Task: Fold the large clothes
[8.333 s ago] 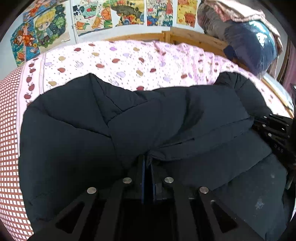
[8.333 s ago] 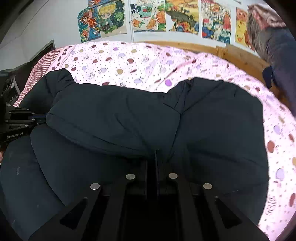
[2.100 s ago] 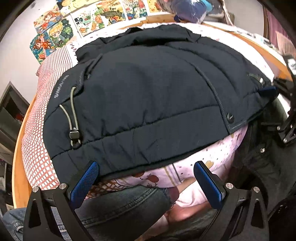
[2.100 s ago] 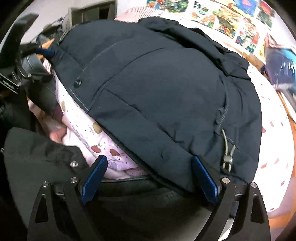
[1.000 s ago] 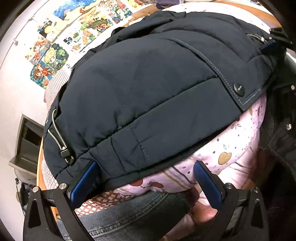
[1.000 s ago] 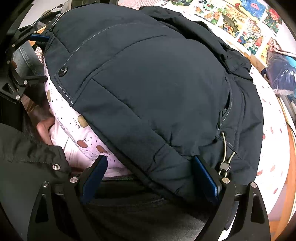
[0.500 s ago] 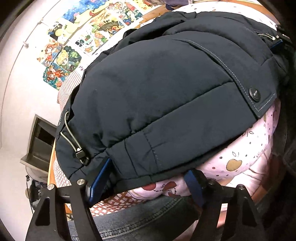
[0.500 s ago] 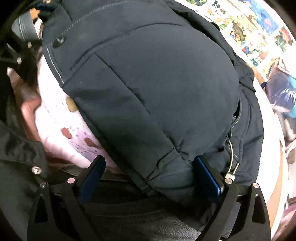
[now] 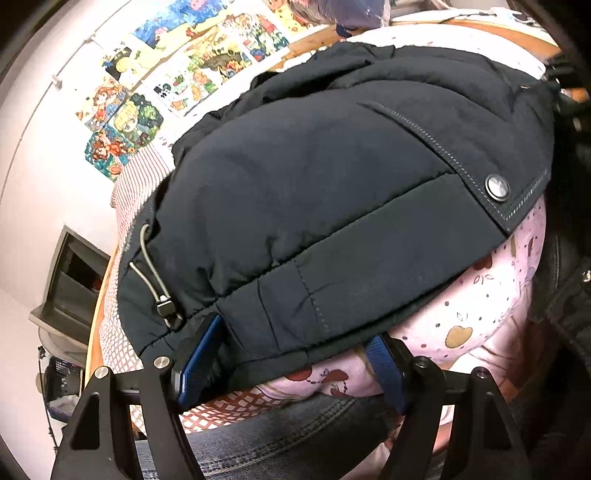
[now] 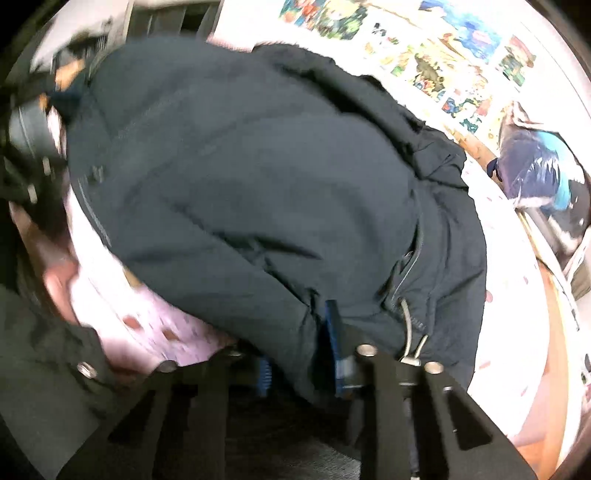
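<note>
Jacket [image 9: 332,192] flat on bed [image 9: 480,295], hem nearest. Left claw [image 9: 288,354] clamps hem at 6 o'clock. Right claw [image 10: 301,354] closing on hem bunch. Advice: lift both corners evenly, carry toward 12.

A dark navy jacket [image 9: 332,192], stitched in pale grey thread and fastened with a silver snap [image 9: 497,187], lay across a pale pink sheet [image 9: 476,314] dotted with small spots and red and tan apples. At seven o'clock a red-and-white check cloth [image 9: 229,402] showed beside blue denim [image 9: 295,435]. A grey cord [image 9: 147,266] with a black toggle [image 9: 166,308] hung at the jacket's nine o'clock edge. Both the left gripper [image 9: 288,362] and right gripper [image 10: 299,350] were black with blue pads [image 9: 199,350]. Bright multicoloured cartoon posters [image 9: 177,85] lined a white wall [image 9: 40,155] at eleven o'clock, above an orange-brown wooden frame [image 9: 480,29].
</note>
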A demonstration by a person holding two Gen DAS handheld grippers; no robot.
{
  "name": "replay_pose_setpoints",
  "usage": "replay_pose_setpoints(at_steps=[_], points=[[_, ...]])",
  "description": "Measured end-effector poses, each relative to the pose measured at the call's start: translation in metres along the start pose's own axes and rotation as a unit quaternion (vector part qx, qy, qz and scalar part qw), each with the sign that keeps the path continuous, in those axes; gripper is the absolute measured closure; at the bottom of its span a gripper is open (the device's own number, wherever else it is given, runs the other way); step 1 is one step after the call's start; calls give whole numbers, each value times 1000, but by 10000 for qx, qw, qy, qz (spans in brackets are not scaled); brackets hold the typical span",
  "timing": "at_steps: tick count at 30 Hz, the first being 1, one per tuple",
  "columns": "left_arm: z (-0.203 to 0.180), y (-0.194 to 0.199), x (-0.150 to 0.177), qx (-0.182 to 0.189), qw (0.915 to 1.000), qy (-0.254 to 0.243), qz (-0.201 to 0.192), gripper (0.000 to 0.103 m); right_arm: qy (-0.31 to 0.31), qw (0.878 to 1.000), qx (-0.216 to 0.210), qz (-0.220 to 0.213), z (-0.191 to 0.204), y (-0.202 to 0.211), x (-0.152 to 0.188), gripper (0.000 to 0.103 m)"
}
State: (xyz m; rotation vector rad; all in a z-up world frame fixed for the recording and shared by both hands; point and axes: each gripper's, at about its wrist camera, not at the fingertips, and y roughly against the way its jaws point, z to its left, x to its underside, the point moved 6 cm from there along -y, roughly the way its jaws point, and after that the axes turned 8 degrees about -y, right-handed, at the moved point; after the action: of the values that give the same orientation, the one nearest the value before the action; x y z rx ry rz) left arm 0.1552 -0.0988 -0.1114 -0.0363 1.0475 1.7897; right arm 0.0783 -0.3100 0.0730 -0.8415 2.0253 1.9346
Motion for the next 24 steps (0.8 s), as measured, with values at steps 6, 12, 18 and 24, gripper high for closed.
replay_pose_setpoints(at_steps=[6,12,18,24], points=[[17,15,-3,-232,9989,241,-315,57,-595,9963,-358,-506,-20,26,-24,88],[32,34,-16,-383,9949,328,-869,79,-778,9915,-379,-973,-30,39,-37,88],[47,57,-34,-564,9868,324,-1484,94,-1011,9844,-322,-1405,-37,58,-46,92],[89,87,-58,-585,9738,844,-2027,96,-1348,9688,-290,-2061,-51,87,-62,95]])
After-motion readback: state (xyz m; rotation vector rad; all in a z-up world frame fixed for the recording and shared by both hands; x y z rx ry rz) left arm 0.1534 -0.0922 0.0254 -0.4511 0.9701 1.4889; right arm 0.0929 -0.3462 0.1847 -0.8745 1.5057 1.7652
